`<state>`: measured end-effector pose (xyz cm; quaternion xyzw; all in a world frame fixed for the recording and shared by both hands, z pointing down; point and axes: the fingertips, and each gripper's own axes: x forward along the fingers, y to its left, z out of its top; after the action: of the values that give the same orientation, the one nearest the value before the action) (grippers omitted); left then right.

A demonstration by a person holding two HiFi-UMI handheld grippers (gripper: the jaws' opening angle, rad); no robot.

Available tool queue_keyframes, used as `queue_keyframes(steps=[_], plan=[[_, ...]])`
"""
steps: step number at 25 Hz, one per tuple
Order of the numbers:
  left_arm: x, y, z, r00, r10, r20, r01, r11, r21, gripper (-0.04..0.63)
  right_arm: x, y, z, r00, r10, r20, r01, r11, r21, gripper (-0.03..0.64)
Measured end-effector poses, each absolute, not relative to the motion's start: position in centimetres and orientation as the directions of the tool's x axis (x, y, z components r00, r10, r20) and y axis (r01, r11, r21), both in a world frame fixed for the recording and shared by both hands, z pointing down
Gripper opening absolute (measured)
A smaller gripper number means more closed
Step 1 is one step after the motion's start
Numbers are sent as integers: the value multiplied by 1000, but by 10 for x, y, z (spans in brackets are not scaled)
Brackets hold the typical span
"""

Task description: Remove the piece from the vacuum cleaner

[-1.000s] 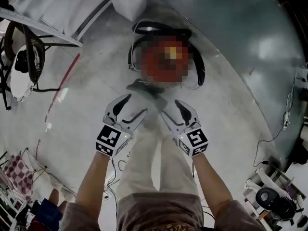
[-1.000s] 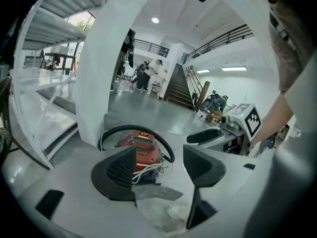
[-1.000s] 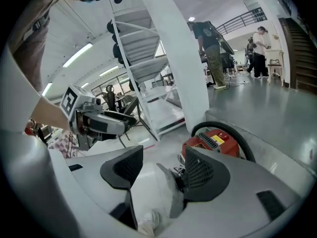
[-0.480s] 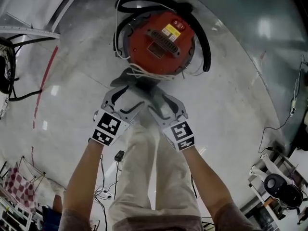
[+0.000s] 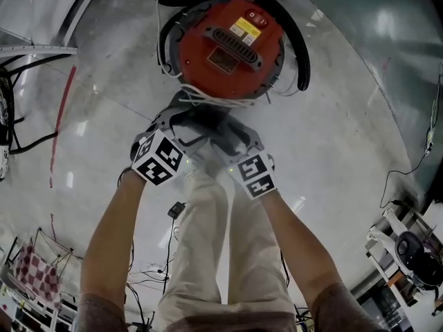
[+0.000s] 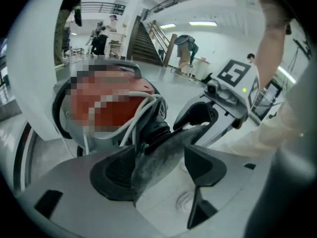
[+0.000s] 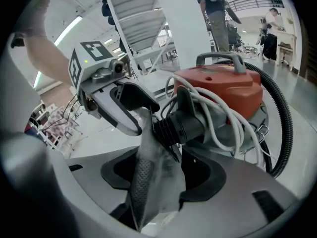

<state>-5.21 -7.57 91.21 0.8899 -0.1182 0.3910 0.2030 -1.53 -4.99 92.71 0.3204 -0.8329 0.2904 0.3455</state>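
One red vacuum cleaner (image 5: 228, 43) stands on the floor (image 5: 346, 151) (a mosaic covers it in the left gripper view). One grey piece (image 7: 148, 185) sits on its black ribbed hose end (image 7: 178, 128), mostly hidden from above. Two tools: the left hand-held gripper (image 6: 157, 165) and the right hand-held gripper (image 7: 162, 172) each have their jaws apart around the piece.

Polished grey floor (image 5: 332, 130); red tape line (image 5: 62, 116); thin loose cables (image 5: 145, 279). Staircase (image 6: 143, 44), white rack (image 7: 134, 11), 1 standing person (image 7: 216, 14).
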Motion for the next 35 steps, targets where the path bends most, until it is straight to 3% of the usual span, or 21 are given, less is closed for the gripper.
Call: queue_keyframes(steps=[4,8,18,20,31,35], plan=[[-47,-76,919,638,-16,770,-314,-918,241,287,-15,-52,931,-568,-305,764,-717,639,-279,166],[-46,-72,921,634,-4,773,-298,-924,239,283,-18,-49,933,-584,-279,762,-696,655,-294,140],[-56,-63,925,645,10,765,-395,-852,344,183,-20,-41,937,-579,-262,772,-710,628,-319,78],[-61,-61,925,639,0,769,-416,-842,345,132,-20,-41,936,-566,-278,776,-723,620,-305,75],[-65,-60,921,629,-21,777,-480,-797,367,107,-21,-33,938,-570,-291,768,-749,568,-341,51],[-74,-52,922,610,-16,792,-474,-809,349,101,-34,-20,937,-597,-225,770,-709,598,-375,41]])
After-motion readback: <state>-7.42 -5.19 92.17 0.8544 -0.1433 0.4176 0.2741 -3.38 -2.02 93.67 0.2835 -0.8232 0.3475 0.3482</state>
